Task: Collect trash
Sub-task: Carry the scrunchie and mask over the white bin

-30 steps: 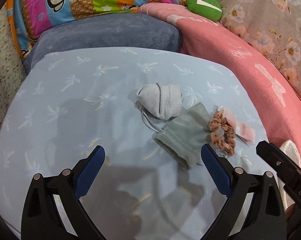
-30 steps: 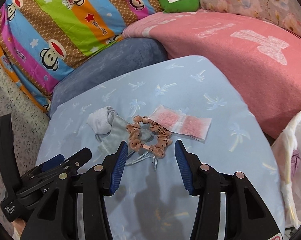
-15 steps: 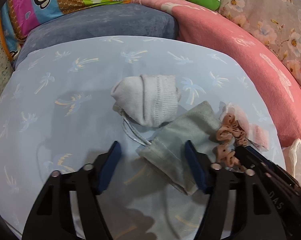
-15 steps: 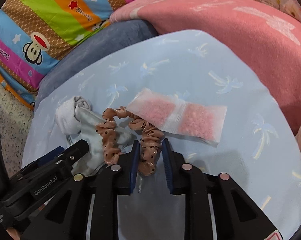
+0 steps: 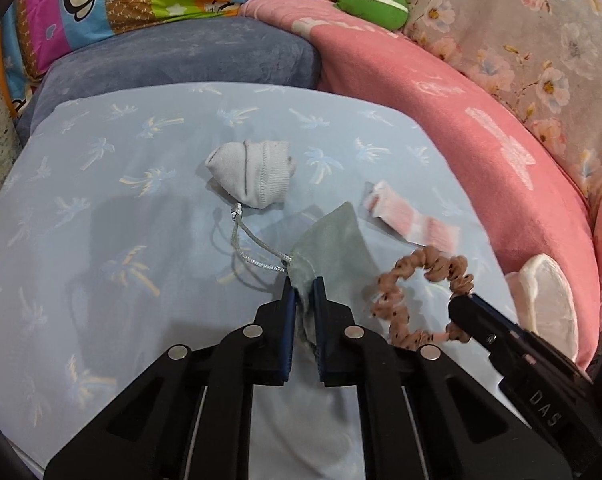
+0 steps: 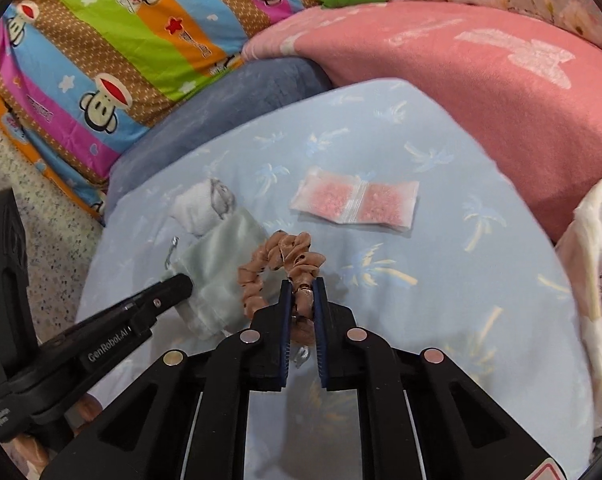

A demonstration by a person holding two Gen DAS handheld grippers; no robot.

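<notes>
While the left gripper (image 5: pixel 301 286) is pinching the near corner of the grey-green velvet drawstring pouch (image 5: pixel 333 252), its jaws having just been closing onto the fabric, the right gripper (image 6: pixel 301 288) is clamping the tan dotted fabric scrunchie (image 6: pixel 279 266), its jaws likewise just closed narrow around the ruffled band. Both things are lying on the pale blue palm-print bed sheet (image 5: pixel 121 200). At eleven o'clock from the pouch, a rolled white sock (image 5: pixel 257 178) is resting, touching the pouch's silver cord (image 5: pixel 253 248). At one o'clock from the scrunchie, a clear zip bag of pink granules (image 6: pixel 355 200) is lying flat, apart from it. A pink blanket (image 6: pixel 481 68) is bordering the sheet.
</notes>
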